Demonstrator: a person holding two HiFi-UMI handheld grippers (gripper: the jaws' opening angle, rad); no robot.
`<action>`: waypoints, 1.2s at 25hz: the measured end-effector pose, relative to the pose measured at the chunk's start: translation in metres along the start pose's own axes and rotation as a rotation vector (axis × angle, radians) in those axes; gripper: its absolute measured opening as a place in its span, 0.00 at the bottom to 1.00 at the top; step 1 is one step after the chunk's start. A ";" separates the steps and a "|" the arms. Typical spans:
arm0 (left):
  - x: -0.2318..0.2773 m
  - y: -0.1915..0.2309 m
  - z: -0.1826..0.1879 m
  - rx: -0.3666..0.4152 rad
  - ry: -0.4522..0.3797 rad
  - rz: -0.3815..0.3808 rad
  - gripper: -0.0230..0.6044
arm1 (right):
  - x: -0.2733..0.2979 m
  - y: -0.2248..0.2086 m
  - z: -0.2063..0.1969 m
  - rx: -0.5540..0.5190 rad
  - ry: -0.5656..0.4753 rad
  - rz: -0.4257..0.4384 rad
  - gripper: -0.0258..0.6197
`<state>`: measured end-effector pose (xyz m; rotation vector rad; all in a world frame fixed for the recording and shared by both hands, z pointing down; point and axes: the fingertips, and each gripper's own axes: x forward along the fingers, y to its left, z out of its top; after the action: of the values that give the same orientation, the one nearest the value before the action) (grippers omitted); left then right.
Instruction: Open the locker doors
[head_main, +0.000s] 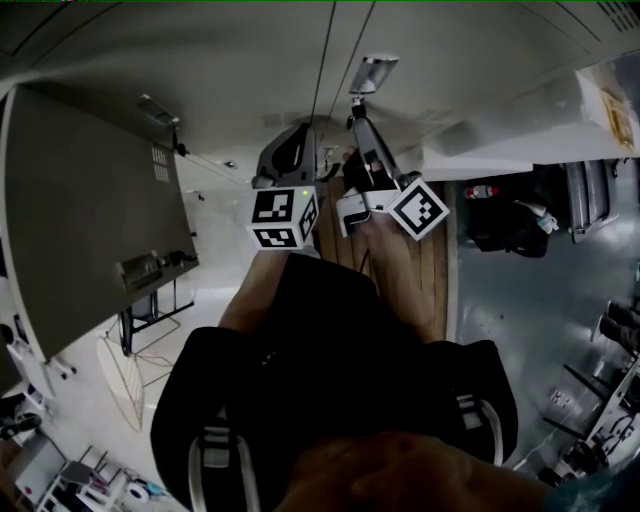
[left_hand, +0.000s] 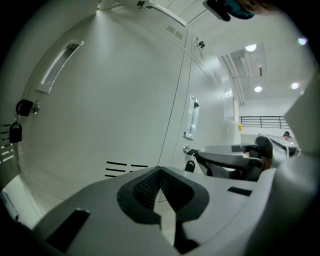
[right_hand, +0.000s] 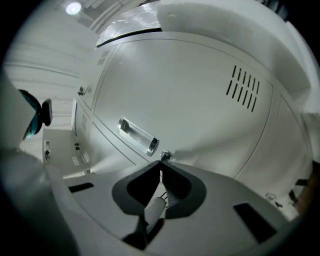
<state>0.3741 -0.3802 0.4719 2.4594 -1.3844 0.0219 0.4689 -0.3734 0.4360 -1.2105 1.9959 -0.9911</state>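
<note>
White locker doors (head_main: 300, 60) fill the top of the head view. My right gripper (head_main: 356, 108) reaches a door just below its recessed metal handle (head_main: 372, 75). In the right gripper view that handle (right_hand: 137, 136) lies tilted, and the gripper (right_hand: 161, 167) is shut on the key in the round lock (right_hand: 164, 156), with a pale tag (right_hand: 154, 209) hanging between the jaws. My left gripper (head_main: 296, 140) hovers beside it, to the left. In its own view the left gripper (left_hand: 160, 171) is shut on nothing, facing a closed door (left_hand: 115, 100).
A grey locker door (head_main: 90, 210) stands swung open at the left. The left gripper view shows a long handle (left_hand: 60, 65), a lock with a black tag (left_hand: 16, 131), vent slits (left_hand: 122, 167) and the right gripper (left_hand: 230, 159) at the neighbouring door's lock (left_hand: 187, 149). Wooden flooring (head_main: 430, 270) lies below.
</note>
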 end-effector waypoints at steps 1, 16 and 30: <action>0.000 0.001 0.000 0.001 0.001 0.001 0.05 | 0.000 -0.001 0.000 0.028 -0.003 0.006 0.09; 0.007 0.000 -0.008 0.070 0.019 0.012 0.05 | 0.000 -0.012 -0.003 0.578 -0.092 0.154 0.09; 0.012 -0.008 -0.003 0.158 0.017 0.015 0.05 | 0.005 0.010 0.004 0.124 -0.005 0.137 0.24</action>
<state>0.3882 -0.3855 0.4750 2.5698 -1.4450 0.1611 0.4656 -0.3761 0.4252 -0.9951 1.9543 -1.0252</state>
